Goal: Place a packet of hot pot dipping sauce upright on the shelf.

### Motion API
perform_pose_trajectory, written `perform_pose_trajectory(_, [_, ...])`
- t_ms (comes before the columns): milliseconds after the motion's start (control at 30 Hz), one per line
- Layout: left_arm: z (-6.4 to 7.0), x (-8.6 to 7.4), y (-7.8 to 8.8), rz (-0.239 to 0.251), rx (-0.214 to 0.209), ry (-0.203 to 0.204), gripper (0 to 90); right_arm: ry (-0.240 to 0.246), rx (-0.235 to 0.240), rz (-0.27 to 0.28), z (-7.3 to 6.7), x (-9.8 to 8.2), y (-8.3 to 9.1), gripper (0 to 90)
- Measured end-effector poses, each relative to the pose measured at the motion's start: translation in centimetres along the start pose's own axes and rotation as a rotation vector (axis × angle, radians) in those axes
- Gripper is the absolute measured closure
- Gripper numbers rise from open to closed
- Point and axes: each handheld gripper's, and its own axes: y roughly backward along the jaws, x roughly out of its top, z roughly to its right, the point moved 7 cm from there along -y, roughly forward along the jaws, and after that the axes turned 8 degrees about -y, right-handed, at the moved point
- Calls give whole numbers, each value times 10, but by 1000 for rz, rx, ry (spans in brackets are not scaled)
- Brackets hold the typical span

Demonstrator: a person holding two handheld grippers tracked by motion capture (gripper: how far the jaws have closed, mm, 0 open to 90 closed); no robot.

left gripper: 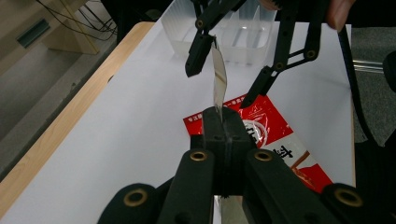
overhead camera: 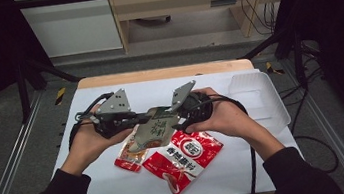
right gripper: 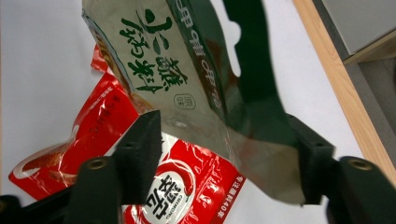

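A grey-green snack packet (overhead camera: 156,129) with green lettering hangs in the air between both hands over the white sheet. My left gripper (left gripper: 223,116) is shut on one edge of it, and the packet (left gripper: 218,79) rises thin and edge-on from those jaws. My right gripper (right gripper: 224,130) stands open around the opposite edge. The packet (right gripper: 163,60) lies between its jaws, resting against the right one with a gap to the left one. In the high view the left gripper (overhead camera: 140,117) and right gripper (overhead camera: 173,119) face each other closely.
A large red packet (overhead camera: 183,158) and a smaller red one (overhead camera: 130,155) lie flat on the white sheet (overhead camera: 121,184) below the hands. A clear plastic tray (overhead camera: 261,100) sits at the right. The wooden table edge (overhead camera: 162,73) runs along the far side.
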Motion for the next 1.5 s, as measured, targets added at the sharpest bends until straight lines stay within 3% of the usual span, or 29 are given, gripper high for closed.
perform_pose_trajectory(100, [1,1,-1,0,-4,-4,900,0,12,6,-1,-1,0,490])
perform_pose_trajectory(133, [3,2,-3,2,-5,-4,900,-10,23,10,-2,-2,0,641])
perform_pose_trajectory(200, [4,2,-4,0,-4,-4,900,-16,25,-3,-2,-4,0,729])
perform_pose_trajectory(233, [4,2,-4,0,-4,-4,900,-16,25,-3,-2,-4,0,729])
perform_pose_trajectory(267, [3,1,-3,7,-3,4,900,-25,39,1,-2,-5,1,838])
perform_pose_trajectory(333, [1,0,-2,15,0,17,900,-39,52,7,-2,-5,2,887])
perform_pose_trajectory(400, [-1,-2,-2,22,-1,31,900,-59,60,9,-2,-4,4,897])
perform_pose_trajectory(733, [-6,-4,-8,26,6,65,894,-67,47,-48,1,-3,8,900])
perform_pose_trajectory(800, [-7,-6,-11,16,26,68,821,-76,41,-57,3,-4,8,900])
perform_pose_trajectory(867, [-9,-8,-14,12,47,76,649,-72,31,-74,6,-7,7,900])
perform_pose_trajectory(1033, [-10,-15,-12,31,84,99,411,-82,-10,-100,16,-14,13,900])
perform_pose_trajectory(1133, [-12,-30,-4,33,124,135,366,-97,-44,-93,28,-20,28,900])
perform_pose_trajectory(1267, [-13,-43,4,38,157,169,340,-115,-64,-86,36,-25,40,900])
perform_pose_trajectory(1367, [-12,-58,15,30,210,177,297,-136,-93,-92,45,-33,54,900])
perform_pose_trajectory(1500, [-9,-72,25,30,242,195,264,-168,-126,-109,54,-42,63,900])
